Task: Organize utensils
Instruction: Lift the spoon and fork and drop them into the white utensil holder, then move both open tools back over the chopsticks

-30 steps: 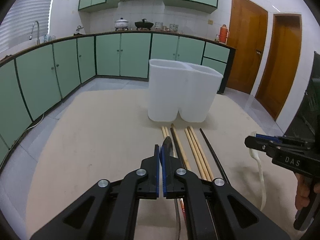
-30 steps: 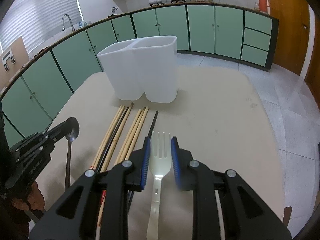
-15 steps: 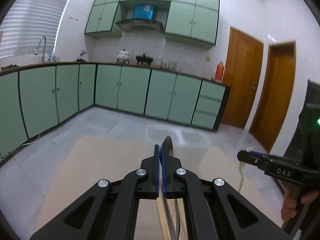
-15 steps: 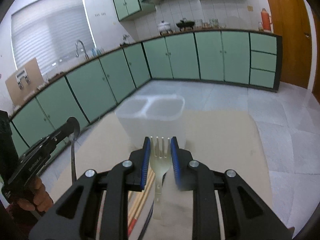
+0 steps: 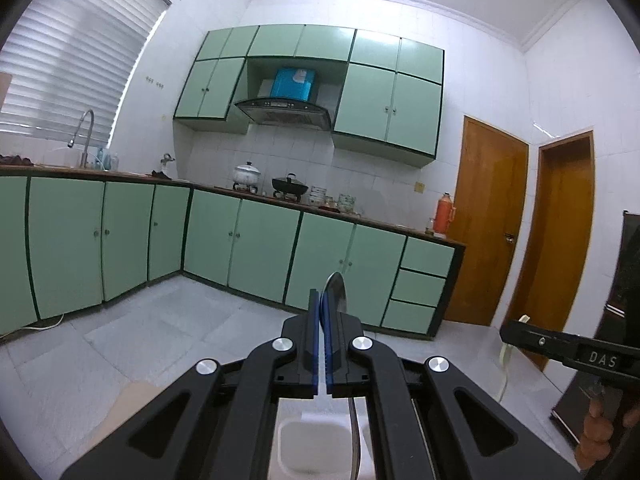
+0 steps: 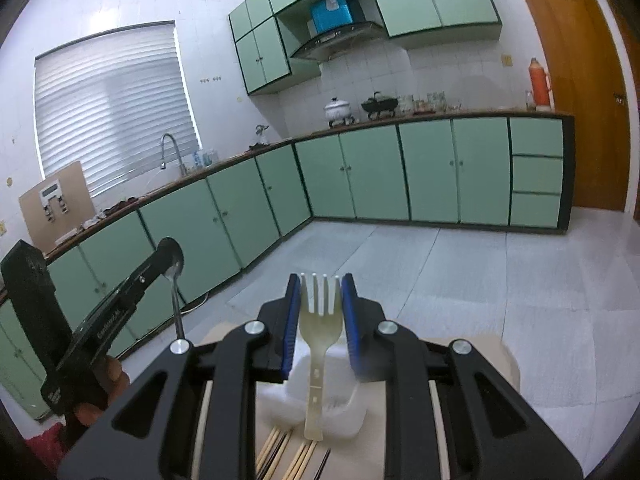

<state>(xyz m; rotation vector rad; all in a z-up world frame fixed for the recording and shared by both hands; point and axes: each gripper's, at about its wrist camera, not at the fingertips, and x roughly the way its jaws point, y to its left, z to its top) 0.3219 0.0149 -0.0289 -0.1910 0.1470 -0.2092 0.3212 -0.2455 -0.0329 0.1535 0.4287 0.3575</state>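
My left gripper [image 5: 322, 312] is clamped on a metal spoon [image 5: 337, 292], bowl poking up past the pads, handle hanging below. My right gripper [image 6: 320, 300] pinches a pale plastic fork [image 6: 320, 320] by its head, tines up, handle dangling. Both are held in the air over the white 2-compartment holder [image 6: 320, 396] on the tan table [image 6: 496, 356]. Wooden chopsticks [image 6: 294, 456] lie in front of the holder.
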